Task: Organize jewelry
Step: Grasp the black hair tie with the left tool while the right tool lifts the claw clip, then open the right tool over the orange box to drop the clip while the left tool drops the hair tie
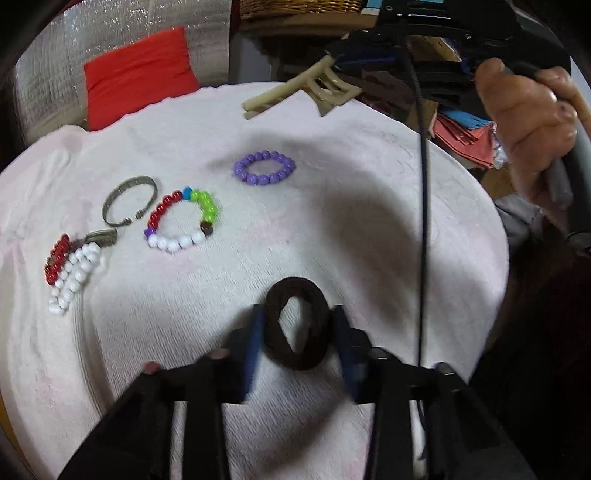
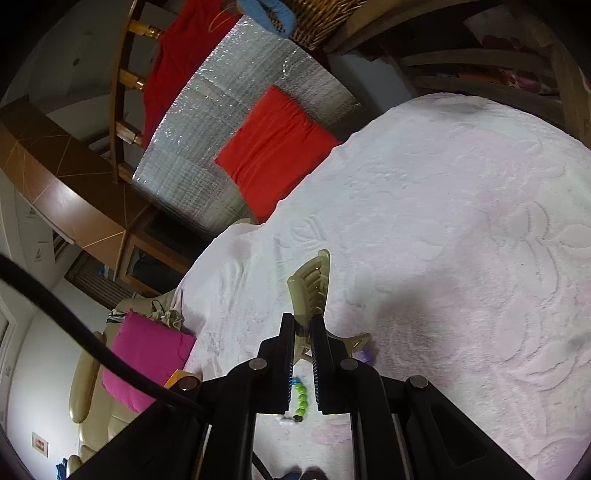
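Left claw (image 1: 298,332) is open, its blue-padded fingers (image 1: 255,343) set either side of a black hair tie (image 1: 297,327) that lies flat on the white towel (image 1: 369,229); whether the pads touch the tie cannot be told, there is motion blur.

Taking the black hair tie as landmark: up and left of it lies a multicolour bead bracelet (image 1: 181,220) with red, green, white, blue and purple beads. Just left of that bracelet, a metal open bangle (image 1: 129,201), close to it but apart. Further left and lower, a heap of red and white bead strands (image 1: 72,273) with a second metal piece (image 1: 101,238) lying against its top edge. Straight up from the tie, well apart, a purple bead bracelet (image 1: 264,167) lies by itself.

At the towel's far edge the right claw (image 2: 303,326) is closed on a beige hair claw clip (image 2: 310,286), also seen from the left wrist view (image 1: 295,92), raised above the towel. In the right wrist view the clip's toothed end sticks out past the fingertips, and green beads of the multicolour bracelet (image 2: 301,397) show below between the fingers.

Person's right hand (image 1: 532,122) grips the handle. A red cushion (image 1: 140,74) sits beyond the towel against a silver foil sheet (image 1: 74,55), wicker basket (image 1: 303,7) behind it.
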`<state>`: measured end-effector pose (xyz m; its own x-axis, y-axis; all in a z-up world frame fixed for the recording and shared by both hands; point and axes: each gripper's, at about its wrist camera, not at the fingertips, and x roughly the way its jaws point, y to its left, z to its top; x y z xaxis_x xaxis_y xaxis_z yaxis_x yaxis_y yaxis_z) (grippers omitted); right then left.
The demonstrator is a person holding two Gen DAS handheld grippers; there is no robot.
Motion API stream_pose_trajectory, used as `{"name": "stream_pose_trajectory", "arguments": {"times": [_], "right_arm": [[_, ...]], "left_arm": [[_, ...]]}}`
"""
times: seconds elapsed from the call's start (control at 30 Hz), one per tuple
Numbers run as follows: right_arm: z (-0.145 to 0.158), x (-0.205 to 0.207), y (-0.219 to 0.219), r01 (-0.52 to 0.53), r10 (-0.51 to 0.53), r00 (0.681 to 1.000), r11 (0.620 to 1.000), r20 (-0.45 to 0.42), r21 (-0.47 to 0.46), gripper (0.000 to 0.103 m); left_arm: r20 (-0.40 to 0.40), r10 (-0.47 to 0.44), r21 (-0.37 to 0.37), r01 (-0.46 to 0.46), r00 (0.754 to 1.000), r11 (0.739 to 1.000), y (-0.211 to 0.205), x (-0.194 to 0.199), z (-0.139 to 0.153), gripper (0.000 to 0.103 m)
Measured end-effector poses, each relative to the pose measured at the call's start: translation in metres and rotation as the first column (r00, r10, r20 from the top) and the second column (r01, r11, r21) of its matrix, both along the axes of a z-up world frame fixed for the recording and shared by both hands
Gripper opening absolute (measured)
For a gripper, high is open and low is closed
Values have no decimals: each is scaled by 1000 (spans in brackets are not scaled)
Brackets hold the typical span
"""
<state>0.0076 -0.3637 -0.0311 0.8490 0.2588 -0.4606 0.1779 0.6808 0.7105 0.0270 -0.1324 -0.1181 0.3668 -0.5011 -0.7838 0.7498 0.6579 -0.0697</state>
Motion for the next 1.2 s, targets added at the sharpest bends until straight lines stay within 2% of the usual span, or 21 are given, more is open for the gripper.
{"name": "stream_pose_trajectory", "arguments": {"times": [0.03, 0.1, 0.17, 0.33, 0.4, 0.47, 0.57, 0.63, 0.67, 0.8, 0.9, 0.97, 1.0, 1.07, 1.2], "right_arm": [[0, -1, -2, 3, -3, 1000, 1000, 1, 0, 10], [2, -2, -4, 9, -9, 1000, 1000, 7, 1, 10], [2, -2, -3, 3, -3, 1000, 1000, 13, 4, 10], [9, 0, 14, -38, 39, 999, 999, 24, -36, 10], [11, 2, 24, -61, 63, 998, 997, 30, -50, 10], [17, 5, 44, -100, 104, 994, 991, 38, -86, 10], [25, 13, 86, -181, 188, 981, 975, 44, -128, 10], [31, 20, 116, -233, 242, 969, 961, 46, -150, 10], [35, 26, 139, -274, 284, 958, 948, 46, -163, 10], [48, 51, 223, -374, 389, 920, 907, 45, -195, 10], [49, 78, 294, -445, 456, 890, 874, 13, -196, 10], [43, 90, 334, -487, 494, 869, 853, -8, -186, 10], [40, 99, 356, -511, 516, 856, 841, -26, -179, 10], [34, 111, 393, -543, 543, 838, 818, -56, -190, 10], [15, 130, 444, -585, 573, 811, 790, -117, -186, 10]], "left_arm": [[10, -1, -1, 1, 1000, 1000, 0, 0, 0, 19], [-21, 23, -22, -23, 1000, 999, 4, 5, 1, 15], [-29, 54, -52, -56, 998, 997, 11, 11, 6, 14], [33, 151, -132, -146, 988, 980, 52, 14, 41, 14], [90, 205, -156, -190, 975, 969, 74, 14, 58, 14], [136, 278, -172, -253, 951, 952, 101, 14, 72, 14], [174, 420, -202, -386, 891, 900, 156, 17, 91, 14], [197, 534, -212, -496, 823, 842, 199, 20, 101, 14], [201, 571, -208, -535, 796, 819, 214, 21, 103, 14], [146, 734, -156, -717, 663, 679, 291, 26, 93, 14], [55, 807, -83, -803, 588, 590, 333, 30, 71, 14], [15, 833, -47, -832, 553, 553, 354, 29, 58, 14], [11, 839, -35, -839, 544, 544, 361, 28, 55, 14], [-6, 850, -17, -850, 526, 526, 367, 28, 49, 14], [-45, 861, 30, -861, 507, 508, 370, 33, 38, 14]]}}
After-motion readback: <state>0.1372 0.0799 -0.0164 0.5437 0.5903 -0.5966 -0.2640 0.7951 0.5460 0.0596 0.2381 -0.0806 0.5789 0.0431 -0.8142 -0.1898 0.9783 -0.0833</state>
